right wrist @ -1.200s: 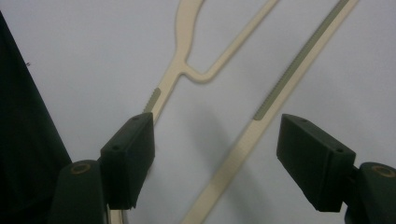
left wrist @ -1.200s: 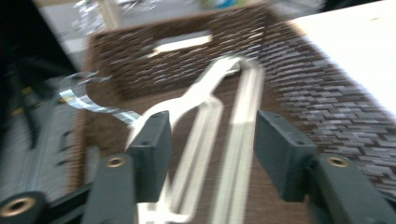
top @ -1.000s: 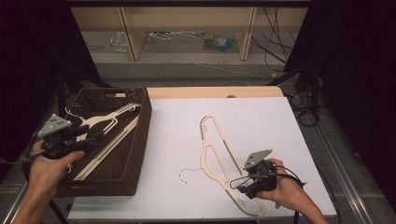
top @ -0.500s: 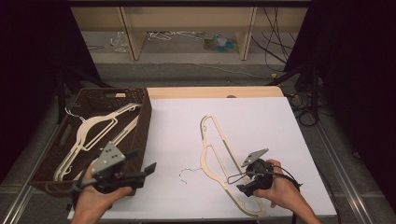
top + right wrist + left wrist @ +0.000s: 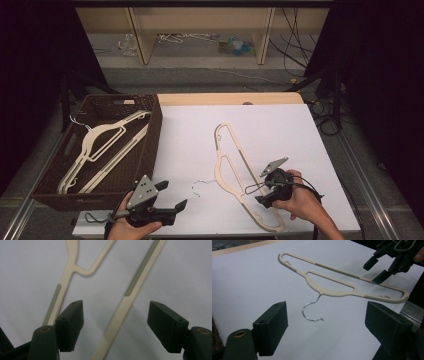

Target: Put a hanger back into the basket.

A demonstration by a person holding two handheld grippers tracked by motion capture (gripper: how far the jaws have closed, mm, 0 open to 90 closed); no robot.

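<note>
High view shows the work roughly half done, by my reading: one cream hanger (image 5: 100,147) already lies inside the brown woven basket (image 5: 150,150), while a second cream hanger (image 5: 235,175) lies flat on the white surface (image 5: 280,130), well to the right of the basket, its wire hook (image 5: 201,186) pointing toward it. What is left seems to be lifting that hanger and carrying it over the basket's near-right wall. The left tongs (image 5: 172,196), just right of the basket's front corner, have just been opening and stand spread with nothing between them, facing the hook (image 5: 312,311). The right tongs (image 5: 255,192) are spread astride the hanger's straight bar (image 5: 125,305), not yet pinching it. Bare white surface lies between hanger and basket, so the path looks free; the surface's front edge runs close to the hanger's near tip.
</note>
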